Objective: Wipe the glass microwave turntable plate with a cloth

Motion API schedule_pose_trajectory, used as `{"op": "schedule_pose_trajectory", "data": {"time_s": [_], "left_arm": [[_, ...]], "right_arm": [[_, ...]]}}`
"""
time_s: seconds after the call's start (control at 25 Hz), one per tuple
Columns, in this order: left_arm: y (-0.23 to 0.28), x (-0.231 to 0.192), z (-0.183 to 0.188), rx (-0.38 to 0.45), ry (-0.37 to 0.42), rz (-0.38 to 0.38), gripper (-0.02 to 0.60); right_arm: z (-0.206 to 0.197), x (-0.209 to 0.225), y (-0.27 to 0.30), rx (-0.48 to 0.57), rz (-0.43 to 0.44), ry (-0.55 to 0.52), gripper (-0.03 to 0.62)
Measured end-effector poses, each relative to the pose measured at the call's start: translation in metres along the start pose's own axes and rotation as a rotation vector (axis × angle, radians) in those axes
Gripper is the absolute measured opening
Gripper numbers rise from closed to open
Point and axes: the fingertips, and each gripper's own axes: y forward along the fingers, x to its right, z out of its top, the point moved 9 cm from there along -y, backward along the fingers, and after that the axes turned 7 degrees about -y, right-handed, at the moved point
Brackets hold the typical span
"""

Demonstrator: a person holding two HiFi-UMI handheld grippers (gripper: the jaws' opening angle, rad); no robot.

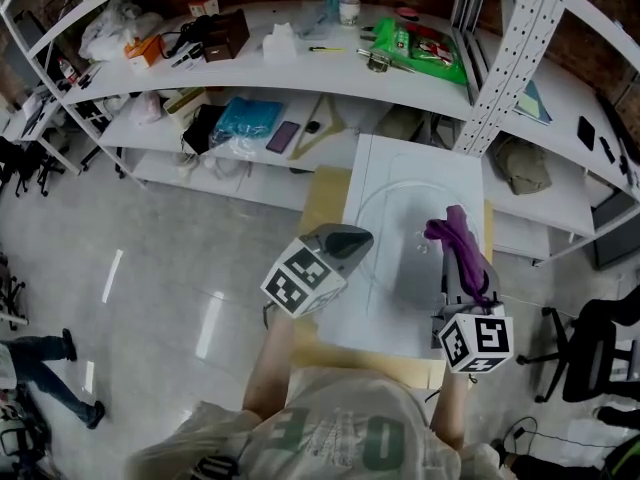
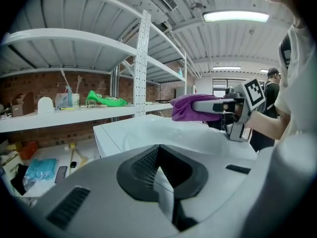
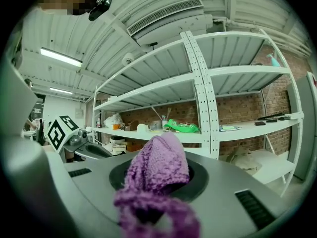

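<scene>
The clear glass turntable plate (image 1: 412,216) shows as a faint round outline over a white board (image 1: 385,318). My left gripper (image 1: 362,238) is at the plate's left rim, its jaws closed on a thin pale sliver of glass (image 2: 162,181). In the left gripper view the plate (image 2: 158,128) spreads ahead as a pale curved surface. My right gripper (image 1: 456,253) is shut on a purple knitted cloth (image 1: 450,230), which sits above the plate's right side. The cloth (image 3: 158,167) bulges out of the right jaws and hides their tips. Seen from the left gripper, the cloth (image 2: 185,108) hangs over the plate's far rim.
The white board lies on a wooden table (image 1: 325,193). Behind it run white shelves (image 1: 300,78) with boxes, a green packet (image 1: 420,48) and a blue bag (image 1: 245,118). A shelf upright (image 1: 510,58) rises at the right. A black chair (image 1: 600,353) stands at the right; a person's legs (image 1: 40,368) show at the left.
</scene>
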Motion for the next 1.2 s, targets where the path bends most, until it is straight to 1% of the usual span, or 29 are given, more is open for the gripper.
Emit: {"op": "schedule_pose_trajectory", "data": {"time_s": [0.2,0.4,0.48,0.56,0.68,0.8,0.96,1.08,1.2], "left_arm": [[0.002,0.001,-0.001,-0.041,0.03,0.005,0.002],[0.004,-0.002,-0.001,-0.071,0.004,0.007,0.002],[0.003,-0.002,-0.001,-0.086,0.005,0.012,0.001],[0.002,-0.002,-0.002,-0.103,0.021,0.03,0.0],[-0.002,-0.005,-0.003,-0.121,0.033,0.078,0.0],[-0.008,-0.01,-0.007,-0.1,0.01,0.101,0.001],[-0.013,-0.01,-0.012,-0.048,-0.011,0.103,0.0],[-0.012,-0.008,-0.016,0.025,-0.027,0.091,0.0],[-0.011,-0.006,-0.019,0.057,-0.023,0.1,0.0]], "right_arm": [[0.0,-0.001,0.0,0.003,0.006,-0.017,0.054],[0.004,-0.001,-0.001,0.012,0.022,-0.012,0.054],[0.005,-0.001,-0.002,0.013,0.027,-0.01,0.054],[0.006,-0.002,-0.003,0.012,0.029,-0.012,0.054],[0.008,-0.002,-0.005,0.013,0.03,-0.016,0.054],[0.013,-0.004,-0.004,0.016,0.044,-0.029,0.054],[0.024,-0.014,0.003,-0.002,0.113,-0.08,0.054],[0.036,-0.027,0.018,-0.016,0.208,-0.119,0.054],[0.045,-0.042,0.042,-0.053,0.312,-0.163,0.054]]}}
